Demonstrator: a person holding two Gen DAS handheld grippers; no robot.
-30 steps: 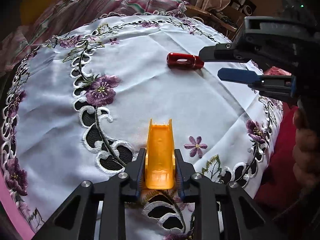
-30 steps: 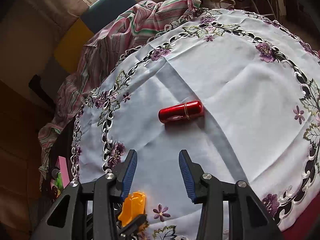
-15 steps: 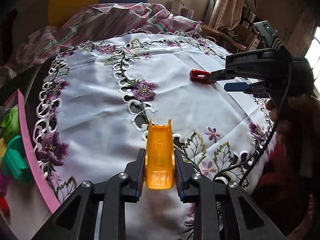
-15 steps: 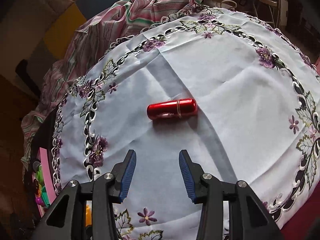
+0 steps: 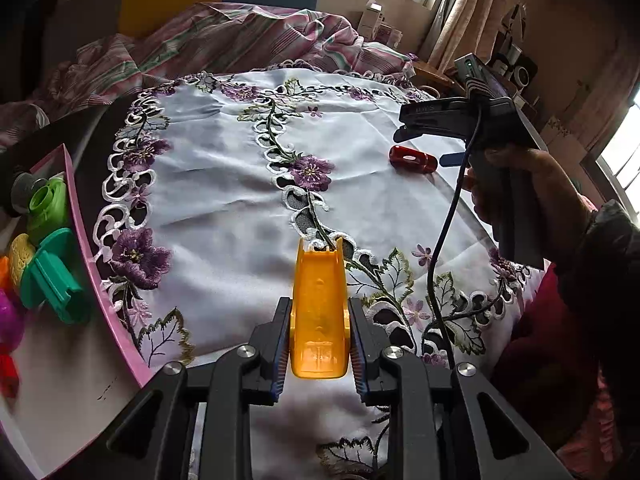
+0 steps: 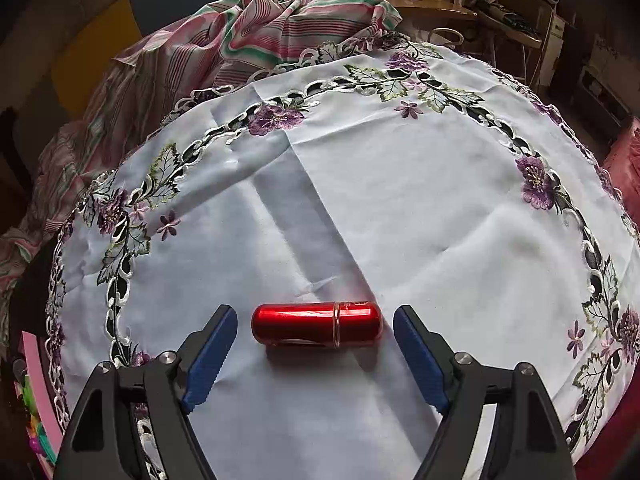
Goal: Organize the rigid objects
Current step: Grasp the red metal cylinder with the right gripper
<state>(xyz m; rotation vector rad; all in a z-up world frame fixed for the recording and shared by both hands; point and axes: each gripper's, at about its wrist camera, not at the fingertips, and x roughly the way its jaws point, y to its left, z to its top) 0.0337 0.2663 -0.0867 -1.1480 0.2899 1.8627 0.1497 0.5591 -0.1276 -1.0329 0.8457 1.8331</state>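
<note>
Glossy red capsule-shaped case (image 6: 316, 324), ringed by a thin band near one end, lying on its side on the white embroidered cloth, apart from both blue fingers (image 6: 210, 358) flanking it. Translucent orange plastic piece (image 5: 319, 312), channel-shaped with raised side walls, clamped upright-lengthwise above the cloth's floral border.

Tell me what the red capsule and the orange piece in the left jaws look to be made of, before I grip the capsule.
Red capsule: probably metal, maybe anodised, or lacquered plastic; glossy, with sharp mirror-like highlights and a thin ring seam. Expect it to be smooth and prone to rolling.
Orange piece: moulded plastic, slightly translucent, with a soft sheen and light glowing through its thin walls.
</note>
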